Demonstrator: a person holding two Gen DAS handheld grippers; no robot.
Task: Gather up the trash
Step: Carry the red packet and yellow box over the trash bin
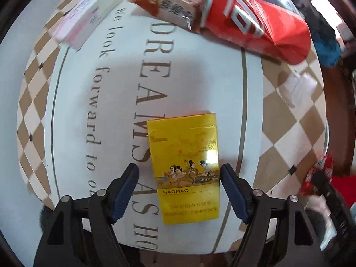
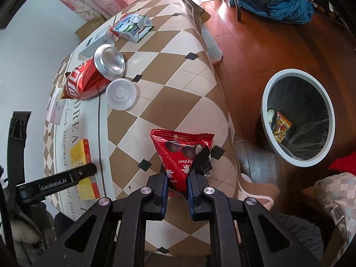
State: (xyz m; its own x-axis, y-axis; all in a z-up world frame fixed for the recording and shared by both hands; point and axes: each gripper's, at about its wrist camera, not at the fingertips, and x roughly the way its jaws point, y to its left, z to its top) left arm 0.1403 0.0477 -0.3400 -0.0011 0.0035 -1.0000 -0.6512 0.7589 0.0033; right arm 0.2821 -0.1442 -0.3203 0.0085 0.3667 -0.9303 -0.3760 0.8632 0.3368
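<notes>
At the lower centre of the left wrist view, the yellow cigarette pack (image 1: 185, 166) lies flat between the left gripper (image 1: 179, 189)'s spread jaws; light, stiff card, best pinched across its long edges. The right gripper (image 2: 176, 184) pinches one crinkly red snack bag (image 2: 181, 155). One crushed can (image 2: 93, 77), one plastic lid (image 2: 121, 93), one bin (image 2: 298, 115).

Tan-and-cream diamond checks cover the surface (image 2: 178, 102). At frame centre, a red snack bag (image 2: 181, 153); upper left, a red can (image 2: 89, 80); lower left, a yellow box (image 1: 185, 166); right, a white-rimmed bin (image 2: 298, 115).
</notes>
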